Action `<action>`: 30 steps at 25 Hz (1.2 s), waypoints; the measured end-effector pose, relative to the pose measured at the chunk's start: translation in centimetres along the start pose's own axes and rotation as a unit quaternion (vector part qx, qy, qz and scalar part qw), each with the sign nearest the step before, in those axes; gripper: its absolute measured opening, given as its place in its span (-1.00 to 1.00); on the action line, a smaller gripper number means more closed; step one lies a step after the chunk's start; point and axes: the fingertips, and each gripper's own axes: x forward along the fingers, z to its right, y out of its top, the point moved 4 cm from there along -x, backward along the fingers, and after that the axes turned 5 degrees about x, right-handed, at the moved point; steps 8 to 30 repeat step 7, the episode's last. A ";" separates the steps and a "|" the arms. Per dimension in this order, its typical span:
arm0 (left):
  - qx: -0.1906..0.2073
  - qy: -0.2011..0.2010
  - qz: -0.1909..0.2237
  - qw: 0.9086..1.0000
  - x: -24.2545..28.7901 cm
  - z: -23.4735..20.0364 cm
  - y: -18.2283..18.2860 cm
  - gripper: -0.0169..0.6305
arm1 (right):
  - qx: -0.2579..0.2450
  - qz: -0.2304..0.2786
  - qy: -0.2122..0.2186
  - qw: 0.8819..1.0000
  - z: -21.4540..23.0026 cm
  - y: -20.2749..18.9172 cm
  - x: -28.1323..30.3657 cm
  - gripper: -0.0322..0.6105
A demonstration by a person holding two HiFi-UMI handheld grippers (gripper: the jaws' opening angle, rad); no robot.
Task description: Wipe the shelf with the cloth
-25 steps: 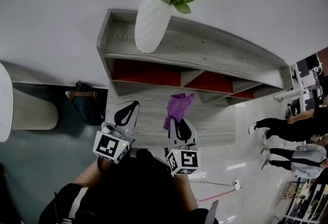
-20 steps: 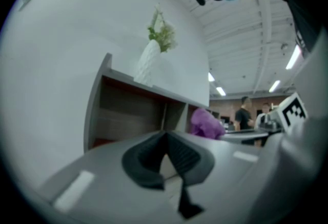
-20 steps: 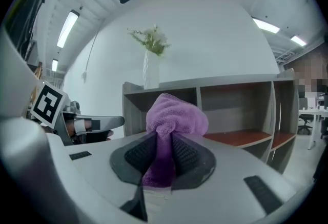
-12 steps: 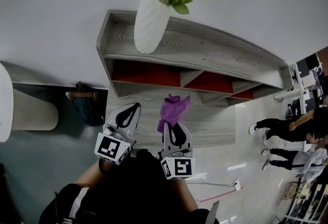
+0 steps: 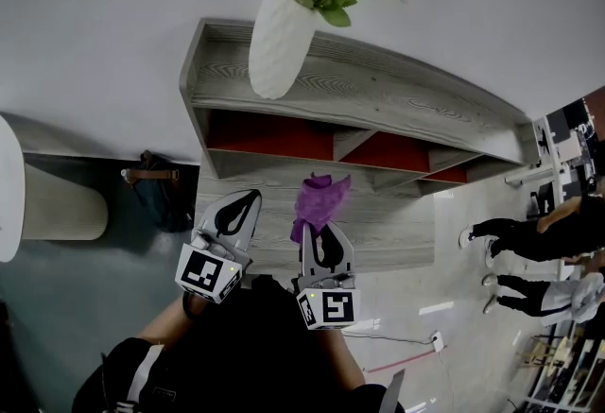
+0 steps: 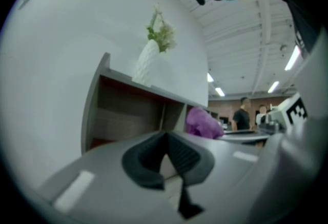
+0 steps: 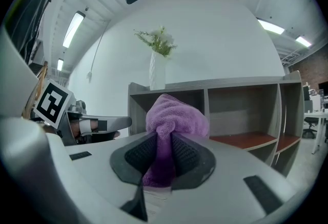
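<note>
A purple cloth bunches up out of my right gripper, which is shut on it just in front of the shelf. In the right gripper view the cloth is pinched between the dark pads of the right gripper, with the grey wooden shelf and its red-floored compartments behind. My left gripper hovers to the left, beside the shelf's left end, its jaws shut and holding nothing. The left gripper view shows the shelf and the cloth.
A white vase with flowers stands on the shelf top at the left. A dark bag lies on the floor to the left, by a pale round object. People stand at the far right. A cable runs across the floor.
My right gripper has shifted a little to the left with the cloth over the last second and has held still since. The left gripper has barely moved.
</note>
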 end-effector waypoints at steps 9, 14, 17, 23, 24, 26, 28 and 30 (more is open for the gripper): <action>-0.001 -0.002 -0.001 1.000 0.1 0.0 -0.1 -0.94 | -0.011 0.000 0.010 1.000 -0.2 0.0 0.3 -0.68; -0.001 -0.002 -0.001 1.000 0.1 0.0 -0.1 -0.94 | -0.011 0.000 0.010 1.000 -0.2 0.0 0.3 -0.68; -0.001 -0.002 -0.001 1.000 0.1 0.0 -0.1 -0.94 | -0.011 0.000 0.010 1.000 -0.2 0.0 0.3 -0.68; -0.001 -0.002 -0.001 1.000 0.1 0.0 -0.1 -0.94 | -0.011 0.000 0.010 1.000 -0.2 0.0 0.3 -0.68; -0.001 -0.002 -0.001 1.000 0.1 0.0 -0.1 -0.94 | -0.011 0.000 0.010 1.000 -0.2 0.0 0.3 -0.68; -0.001 -0.002 -0.001 1.000 0.1 0.0 -0.1 -0.94 | -0.011 0.000 0.010 1.000 -0.2 0.0 0.3 -0.68; -0.001 -0.002 -0.001 1.000 0.1 0.0 -0.1 -0.94 | -0.011 0.000 0.010 1.000 -0.2 0.0 0.3 -0.68; -0.001 -0.002 -0.001 1.000 0.1 0.0 -0.1 -0.94 | -0.011 0.000 0.010 1.000 -0.2 0.0 0.3 -0.68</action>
